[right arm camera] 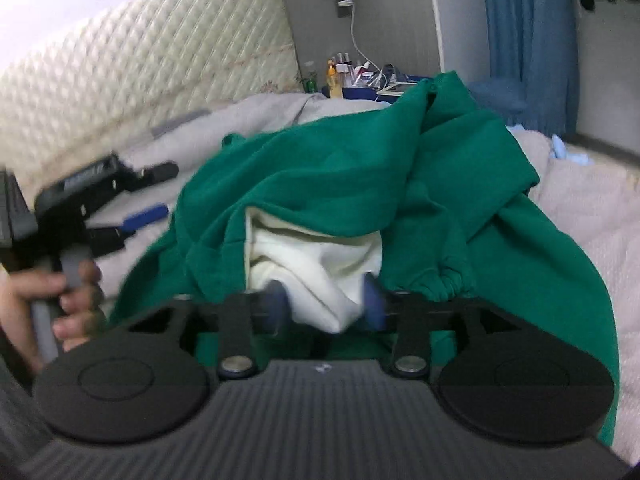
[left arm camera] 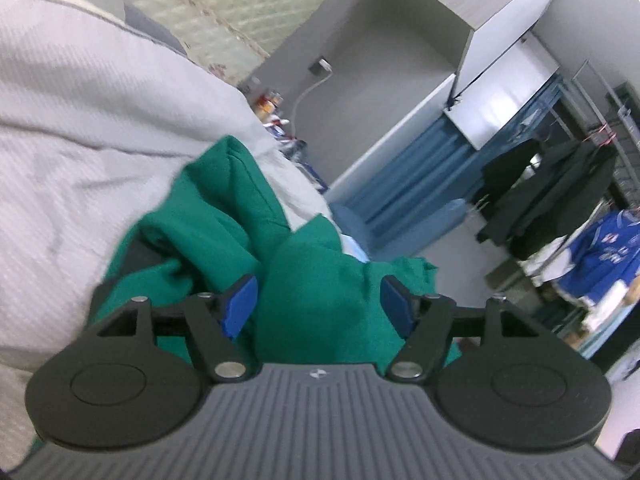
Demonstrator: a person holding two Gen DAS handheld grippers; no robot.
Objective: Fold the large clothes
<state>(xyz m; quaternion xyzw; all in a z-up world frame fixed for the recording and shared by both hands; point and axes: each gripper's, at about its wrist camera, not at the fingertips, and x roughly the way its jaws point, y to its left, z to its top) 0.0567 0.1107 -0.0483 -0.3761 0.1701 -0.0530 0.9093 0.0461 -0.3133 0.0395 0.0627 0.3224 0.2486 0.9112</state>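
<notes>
On the bed, a crumpled green sweatshirt lies heaped, long axis indeterminate. Right view alone shows its white lining between the right hand-held gripper, jaws parted. Left hand-held gripper stands wide, straddling green cloth.

Green garment, large and heavy-looking, heaped in a rumpled mound across the centre of the right wrist view. Folded over on itself, with a cream-white lining showing through an opening at lower centre. Gathered, elasticated cuff or hem bunched at lower right of that opening. Spilling toward the right edge of the frame. In the left wrist view, same green cloth crumpled at centre, ridges standing up.
</notes>
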